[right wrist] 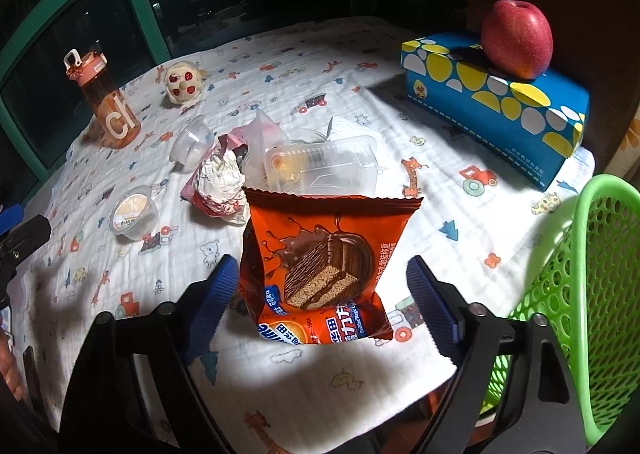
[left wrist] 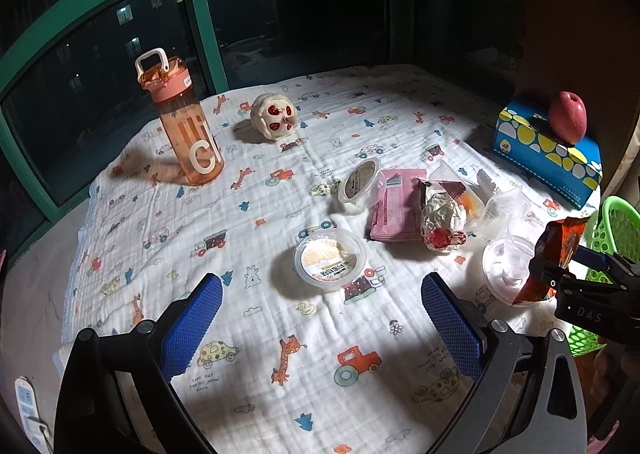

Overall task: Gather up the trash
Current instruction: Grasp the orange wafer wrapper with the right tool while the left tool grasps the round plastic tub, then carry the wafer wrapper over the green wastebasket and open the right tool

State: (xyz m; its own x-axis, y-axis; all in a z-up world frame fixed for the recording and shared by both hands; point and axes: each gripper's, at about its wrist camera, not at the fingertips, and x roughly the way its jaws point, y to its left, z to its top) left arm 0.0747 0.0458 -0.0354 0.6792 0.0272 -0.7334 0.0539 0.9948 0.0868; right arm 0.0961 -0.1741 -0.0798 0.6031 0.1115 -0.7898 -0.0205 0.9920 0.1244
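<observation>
Your desk, covered by a white cloth point(left wrist: 280, 394) printed with cars and giraffes, fills both views. The green mesh basket point(right wrist: 580, 274) stands off its edge at about four o'clock in the right wrist view. A blue tissue box point(right wrist: 500, 105) with yellow and white dots lies at two o'clock, with a red apple point(right wrist: 516, 39) on top. An orange water bottle point(left wrist: 188, 125) stands upright at ten o'clock in the left wrist view. The trash lies heaped near the middle: a pink wrapper point(left wrist: 394, 209), a clear plastic tray point(right wrist: 324, 165), a crumpled foil ball point(left wrist: 442, 221) and a lidded pudding cup point(left wrist: 330, 258) just outside the pile at its seven o'clock. The orange snack wrapper point(right wrist: 320, 254) is upright between the fingers of your right claw point(right wrist: 320, 266), dead centre in that view. It is glossy, with a serrated top edge, a picture of a chocolate-coated cake slice, and its bottom torn open and curled. That claw is spread wide: the left pad sits at the wrapper's edge, the right pad stands clear of it, so nothing is clamped. Your left claw point(left wrist: 322, 286) is also spread and empty, over bare cloth at the cup's six o'clock.
</observation>
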